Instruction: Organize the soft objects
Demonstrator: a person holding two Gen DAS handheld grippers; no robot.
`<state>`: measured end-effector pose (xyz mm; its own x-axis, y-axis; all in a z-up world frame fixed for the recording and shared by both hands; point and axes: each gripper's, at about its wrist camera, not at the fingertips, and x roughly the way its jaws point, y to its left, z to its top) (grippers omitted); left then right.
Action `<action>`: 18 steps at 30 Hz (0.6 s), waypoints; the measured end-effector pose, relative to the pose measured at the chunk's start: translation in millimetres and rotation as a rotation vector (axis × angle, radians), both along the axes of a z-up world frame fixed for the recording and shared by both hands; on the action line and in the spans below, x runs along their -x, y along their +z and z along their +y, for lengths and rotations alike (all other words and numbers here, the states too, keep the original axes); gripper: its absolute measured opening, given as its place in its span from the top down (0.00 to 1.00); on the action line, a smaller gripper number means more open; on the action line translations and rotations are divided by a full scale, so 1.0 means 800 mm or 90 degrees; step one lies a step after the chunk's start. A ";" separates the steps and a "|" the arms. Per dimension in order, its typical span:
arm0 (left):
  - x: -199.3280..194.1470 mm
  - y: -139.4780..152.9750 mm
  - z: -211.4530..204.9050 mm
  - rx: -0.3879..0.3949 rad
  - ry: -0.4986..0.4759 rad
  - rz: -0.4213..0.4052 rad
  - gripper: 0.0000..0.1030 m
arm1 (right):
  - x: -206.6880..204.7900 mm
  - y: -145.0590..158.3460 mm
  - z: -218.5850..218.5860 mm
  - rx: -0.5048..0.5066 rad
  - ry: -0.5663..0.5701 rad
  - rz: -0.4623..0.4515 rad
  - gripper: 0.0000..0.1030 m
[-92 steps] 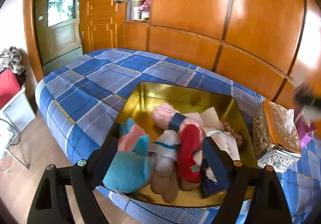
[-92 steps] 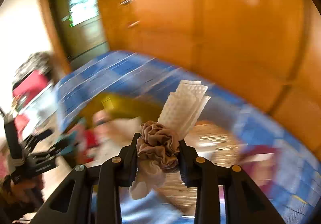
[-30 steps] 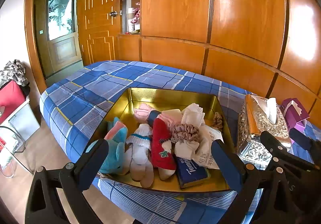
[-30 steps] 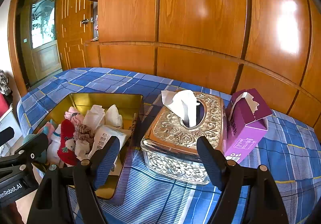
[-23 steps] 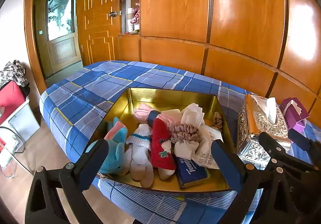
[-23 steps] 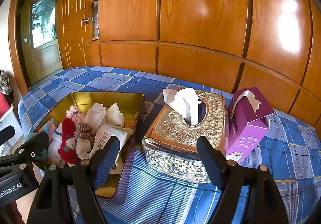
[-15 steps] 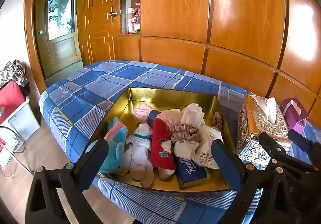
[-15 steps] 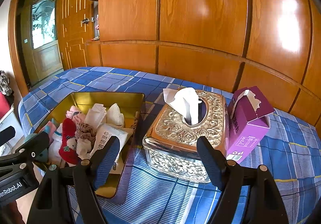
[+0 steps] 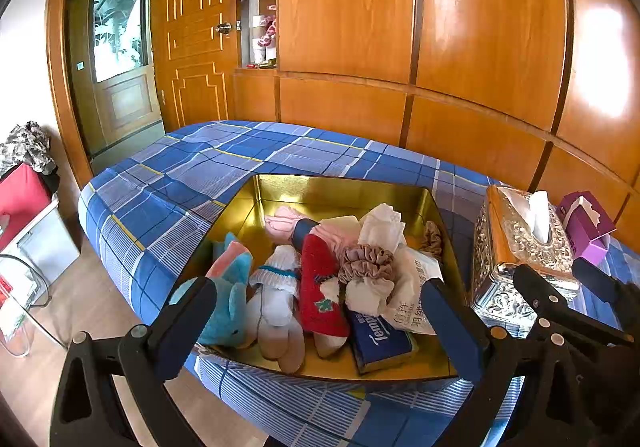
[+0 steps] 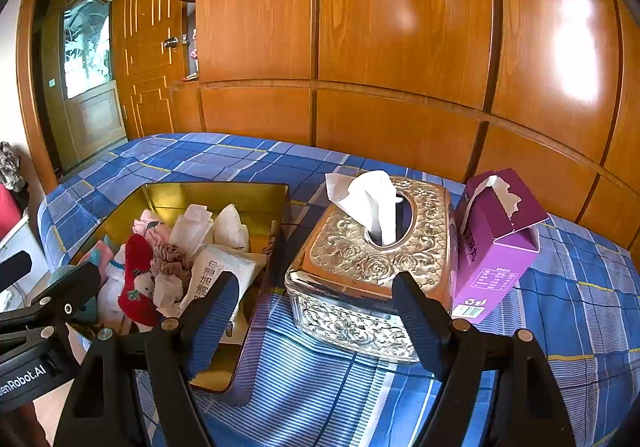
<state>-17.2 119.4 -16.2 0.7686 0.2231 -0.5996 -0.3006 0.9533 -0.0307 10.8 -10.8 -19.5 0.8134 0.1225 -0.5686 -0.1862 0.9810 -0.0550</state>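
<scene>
Setting: a bed [image 9: 224, 163] with a blue plaid cover, wood-panelled wall behind.
Tray: a gold tray [image 9: 340, 191] lies on the bed near its front edge.
Soft things: all lie heaped in the tray, among them a blue plush [image 9: 230, 295], a white sock [image 9: 276, 291], a red sock [image 9: 320, 287], a brown scrunchie [image 9: 366, 259], white tissue packs [image 9: 408, 287] and a blue pack [image 9: 380, 335].
Left gripper [image 9: 320, 323]: jaws wide, empty, held above the tray's near edge.
Right gripper [image 10: 316, 319]: jaws wide, empty, facing the tissue box.
Tissue box [image 10: 372, 259]: ornate metal, just right of the tray.
Purple carton [image 10: 496, 243]: open-topped, touching the tissue box's right side.
</scene>
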 end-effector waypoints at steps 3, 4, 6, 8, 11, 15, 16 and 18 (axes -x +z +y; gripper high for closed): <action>0.000 0.000 0.000 -0.001 -0.001 0.000 0.00 | 0.000 0.000 0.000 0.000 0.000 -0.002 0.22; 0.000 0.000 0.000 0.000 -0.001 0.000 0.00 | 0.000 0.000 -0.001 -0.001 -0.001 -0.002 0.22; 0.000 0.000 0.000 -0.001 -0.002 0.001 0.00 | 0.001 0.000 0.000 -0.002 -0.001 -0.002 0.22; 0.000 0.000 0.000 0.000 -0.002 0.001 0.00 | 0.001 0.000 -0.001 -0.002 -0.001 -0.002 0.22; -0.001 0.000 0.000 -0.001 -0.002 0.001 0.00 | 0.001 0.000 0.000 -0.002 -0.001 -0.002 0.22; -0.001 0.000 0.000 -0.001 -0.003 0.001 0.00 | 0.001 0.000 0.000 -0.002 -0.002 -0.002 0.22; 0.000 0.000 -0.001 -0.001 -0.004 0.002 0.00 | 0.001 0.000 0.000 -0.003 -0.002 -0.002 0.22; 0.000 0.000 -0.001 -0.002 -0.005 0.002 0.00 | 0.001 0.000 0.000 -0.003 -0.001 -0.001 0.22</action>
